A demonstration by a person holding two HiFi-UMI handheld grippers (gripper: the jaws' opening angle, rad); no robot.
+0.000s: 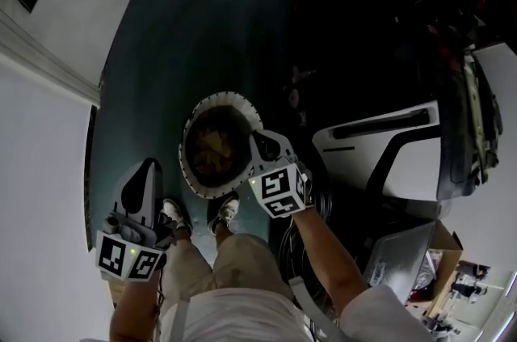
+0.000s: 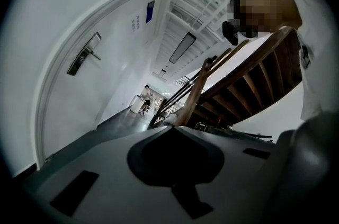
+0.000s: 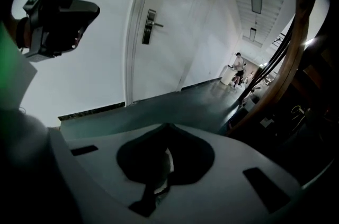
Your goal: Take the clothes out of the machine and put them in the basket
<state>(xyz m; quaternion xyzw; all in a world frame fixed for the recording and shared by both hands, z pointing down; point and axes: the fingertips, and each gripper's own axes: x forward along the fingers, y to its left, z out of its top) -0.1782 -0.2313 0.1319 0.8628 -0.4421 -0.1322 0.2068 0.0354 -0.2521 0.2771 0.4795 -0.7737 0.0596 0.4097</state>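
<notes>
Dark floor (image 1: 202,25), round white-rimmed basket (image 1: 222,96), tan clothes (image 1: 214,150) heaped inside

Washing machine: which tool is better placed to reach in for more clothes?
Right, probably. The right tool sits at the basket's rim on the side facing the white machine; the left tool is across the basket, farther away. Both look shut.
</notes>
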